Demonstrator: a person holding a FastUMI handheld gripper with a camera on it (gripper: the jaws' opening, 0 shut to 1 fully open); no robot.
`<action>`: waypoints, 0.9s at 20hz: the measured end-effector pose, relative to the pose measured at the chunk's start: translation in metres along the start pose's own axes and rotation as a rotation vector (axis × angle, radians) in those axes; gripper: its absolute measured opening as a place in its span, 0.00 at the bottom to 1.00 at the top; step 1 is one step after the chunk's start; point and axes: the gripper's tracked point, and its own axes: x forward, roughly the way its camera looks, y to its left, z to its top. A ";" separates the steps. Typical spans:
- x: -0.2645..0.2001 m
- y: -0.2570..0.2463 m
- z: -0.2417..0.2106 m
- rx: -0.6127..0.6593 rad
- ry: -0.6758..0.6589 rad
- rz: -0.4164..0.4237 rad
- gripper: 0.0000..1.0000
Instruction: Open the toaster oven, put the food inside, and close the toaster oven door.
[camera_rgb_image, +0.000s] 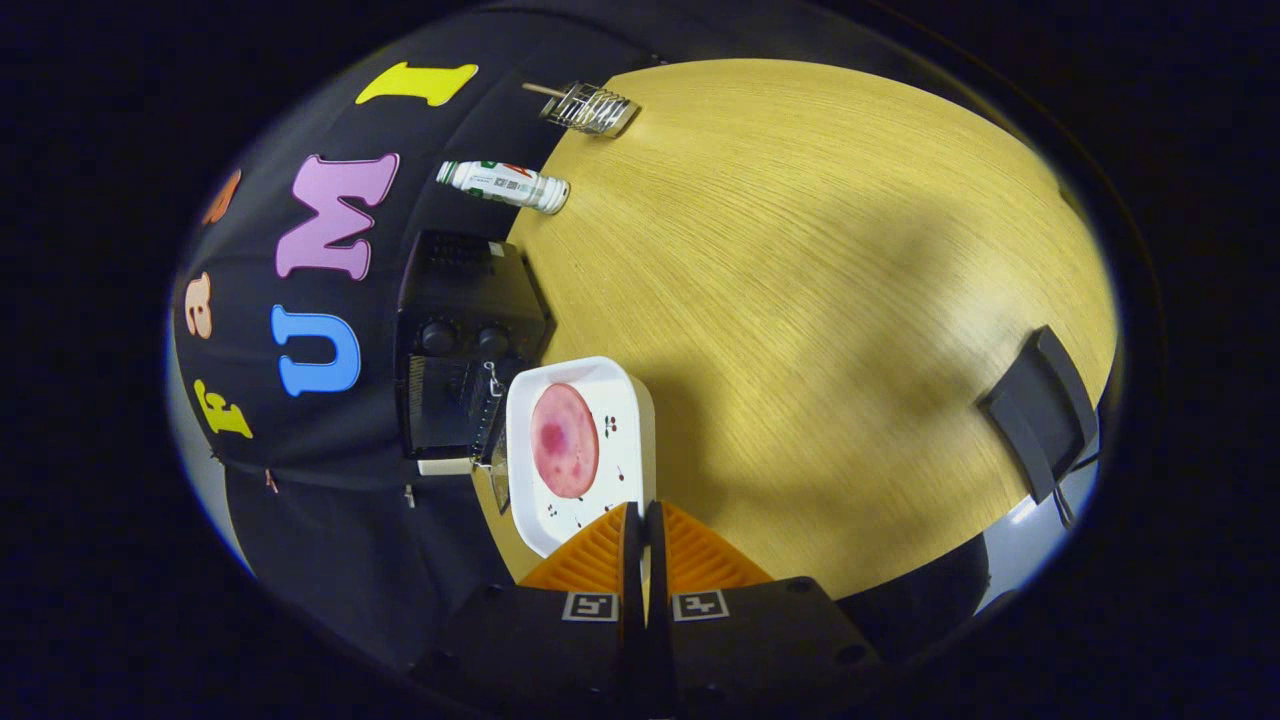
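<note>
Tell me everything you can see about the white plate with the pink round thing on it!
The white plate is a rounded square tray with a raised rim, smooth and glossy like ceramic or plastic, with tiny dark cherry-like marks printed on it. A flat, round pink slice of food, darker in the middle, lies on it. The claw is closed on the plate's near rim, one finger on each side. The plate's far edge is right at the black toaster oven, whose glass door looks swung open. Behind it is the wooden table.
</note>
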 end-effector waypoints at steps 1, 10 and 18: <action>-0.001 0.008 -0.003 0.003 -0.010 0.011 0.05; 0.039 0.087 -0.021 -0.070 -0.093 0.081 0.05; 0.116 0.148 -0.053 -0.082 -0.058 0.094 0.05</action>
